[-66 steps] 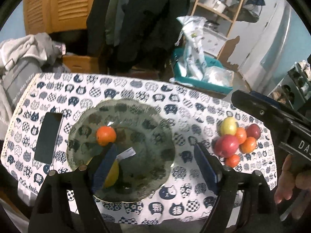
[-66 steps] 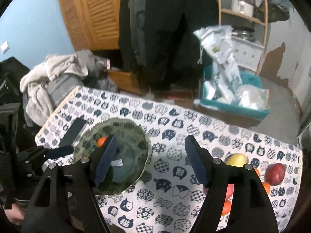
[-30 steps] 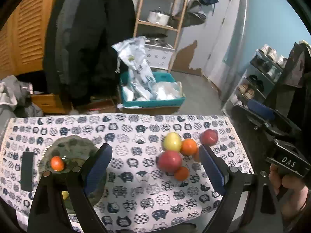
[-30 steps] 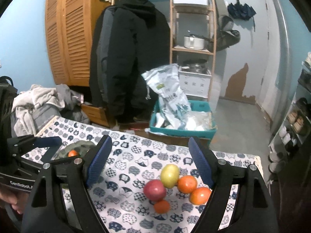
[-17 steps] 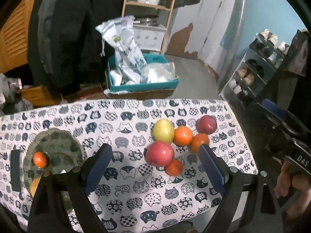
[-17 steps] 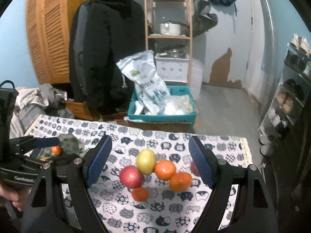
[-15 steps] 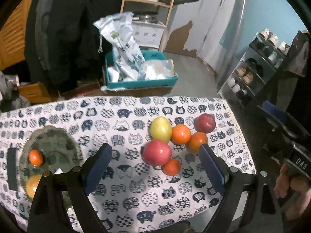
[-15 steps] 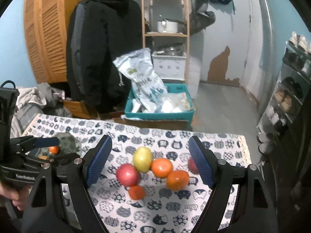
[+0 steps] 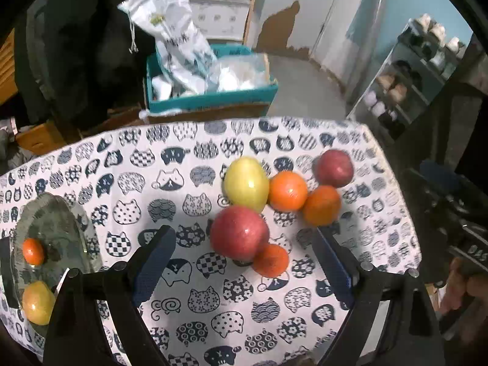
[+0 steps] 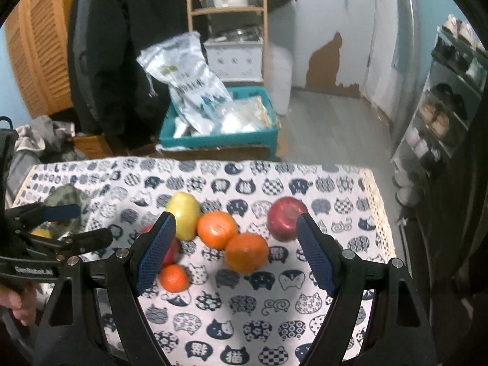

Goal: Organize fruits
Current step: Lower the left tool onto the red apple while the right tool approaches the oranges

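In the left wrist view, the large red apple [image 9: 239,233] sits centre frame, just ahead of the left gripper [image 9: 244,262] between its wide, empty jaws.

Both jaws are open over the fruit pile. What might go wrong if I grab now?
The big red apple touches the small orange and yellow fruit; closing on one could roll its neighbours.

The far red apple lies near the cloth's right edge and might roll off.

The left gripper and right gripper could collide.
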Demonstrator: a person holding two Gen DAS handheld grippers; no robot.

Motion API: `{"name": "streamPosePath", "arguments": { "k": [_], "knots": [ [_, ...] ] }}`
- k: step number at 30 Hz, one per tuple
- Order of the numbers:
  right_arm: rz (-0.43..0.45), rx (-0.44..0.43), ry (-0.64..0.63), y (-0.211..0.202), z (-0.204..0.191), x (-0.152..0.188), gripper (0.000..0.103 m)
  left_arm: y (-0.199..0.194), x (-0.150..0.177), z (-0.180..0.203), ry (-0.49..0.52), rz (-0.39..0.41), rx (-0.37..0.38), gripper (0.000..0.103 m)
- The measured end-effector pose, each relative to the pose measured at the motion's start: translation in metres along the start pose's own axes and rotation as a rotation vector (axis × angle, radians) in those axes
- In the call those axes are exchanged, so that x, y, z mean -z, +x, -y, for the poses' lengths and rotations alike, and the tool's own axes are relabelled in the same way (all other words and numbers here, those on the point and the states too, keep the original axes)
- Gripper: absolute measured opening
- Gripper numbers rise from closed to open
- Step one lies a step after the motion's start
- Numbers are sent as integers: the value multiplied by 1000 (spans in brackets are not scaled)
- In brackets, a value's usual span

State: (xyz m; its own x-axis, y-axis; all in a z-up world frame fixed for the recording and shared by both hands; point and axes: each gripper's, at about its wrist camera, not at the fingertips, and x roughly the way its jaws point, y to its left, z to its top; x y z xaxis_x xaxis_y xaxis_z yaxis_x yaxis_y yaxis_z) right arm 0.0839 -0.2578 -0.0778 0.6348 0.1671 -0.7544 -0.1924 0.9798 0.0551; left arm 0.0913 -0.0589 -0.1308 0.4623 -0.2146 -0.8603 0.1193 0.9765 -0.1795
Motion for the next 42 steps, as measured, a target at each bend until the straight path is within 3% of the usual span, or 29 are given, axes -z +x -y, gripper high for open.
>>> {"name": "streamPosePath", "arguments": {
  "k": [21, 29, 34, 37, 42],
  "knots": [
    [-242, -26, 94, 93, 36, 34, 80, 106, 6, -8, -17, -191, -31, 92],
    [-295, -41, 77, 118, 32, 43, 81, 131, 13, -15, -46, -241, 24, 92],
    [-328, -42, 68, 135, 29, 47, 80, 135, 14, -13, -20, -231, 36, 90],
    [-341, -46, 63, 142, 27, 49, 80, 136, 13, -8, 7, -220, 71, 79],
    [-358, -49, 53, 153, 24, 51, 80, 136, 14, -8, 14, -211, 86, 78]
  ]
}}
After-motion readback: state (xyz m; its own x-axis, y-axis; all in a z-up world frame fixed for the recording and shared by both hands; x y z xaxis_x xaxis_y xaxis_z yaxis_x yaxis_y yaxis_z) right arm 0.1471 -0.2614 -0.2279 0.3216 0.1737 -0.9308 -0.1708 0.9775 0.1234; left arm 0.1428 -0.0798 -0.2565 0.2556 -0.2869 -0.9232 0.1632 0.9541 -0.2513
